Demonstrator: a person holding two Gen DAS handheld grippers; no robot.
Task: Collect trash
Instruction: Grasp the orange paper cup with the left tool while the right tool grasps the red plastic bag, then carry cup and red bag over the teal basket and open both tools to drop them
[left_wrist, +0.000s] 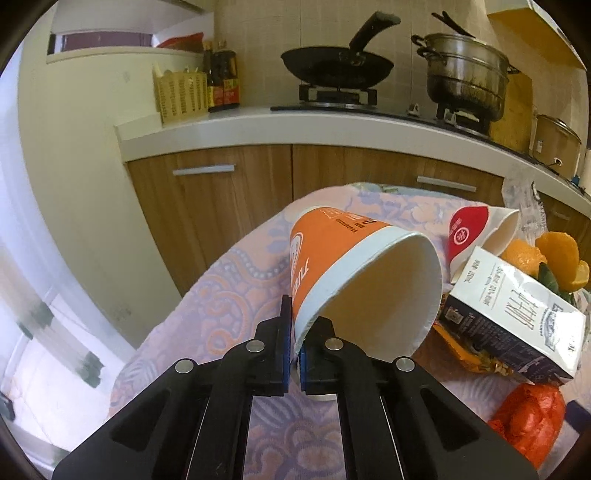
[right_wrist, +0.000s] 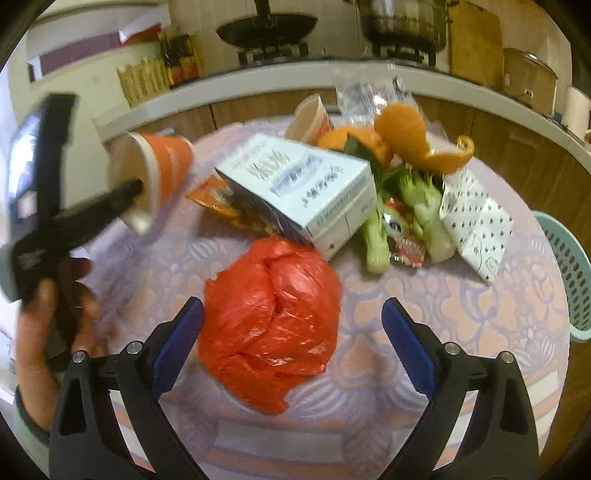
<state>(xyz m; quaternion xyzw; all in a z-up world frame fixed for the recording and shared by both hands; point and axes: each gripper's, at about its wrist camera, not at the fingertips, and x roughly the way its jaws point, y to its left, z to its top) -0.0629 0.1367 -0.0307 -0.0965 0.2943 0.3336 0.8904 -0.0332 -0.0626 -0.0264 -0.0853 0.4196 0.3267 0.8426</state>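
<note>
**Orange cup pinched and off the table; red bag next in line**

Pinched by the left tongs (left_wrist: 294, 354): the rim wall of an orange-and-white paper cup (left_wrist: 354, 273), one blue pad outside, the other inside the mouth. Held tilted, mouth toward the camera, base pointing up and away, apparently clear of the lilac patterned cloth of the table (left_wrist: 236, 295). Seen from the right wrist, the same cup (right_wrist: 155, 173) hanging at the far left, above the cloth, well apart from the rest of the litter.

To do this step well, judged from here: keep the squeeze steady but light, since a thin paper wall will buckle and slip under a hard pinch; carry the cup mouth-up or level so any dregs stay inside; swing wide of the white milk carton (left_wrist: 513, 314) lying just beside it, so as not to knock the pile. Probable destination: the pale green slotted plastic basket (right_wrist: 569, 273) at the table's right edge, well apart from the cup, so a long crossing over the heap.

Left hand (right_wrist: 48, 325) wrapped around the handle low at the left, tool angled up and inward across the table.

Right tongs (right_wrist: 291, 343) spread wide, holding nothing, hovering low with the crumpled red plastic bag (right_wrist: 273, 314) between the two blue pads, not touching either as far as can be told.
</note>
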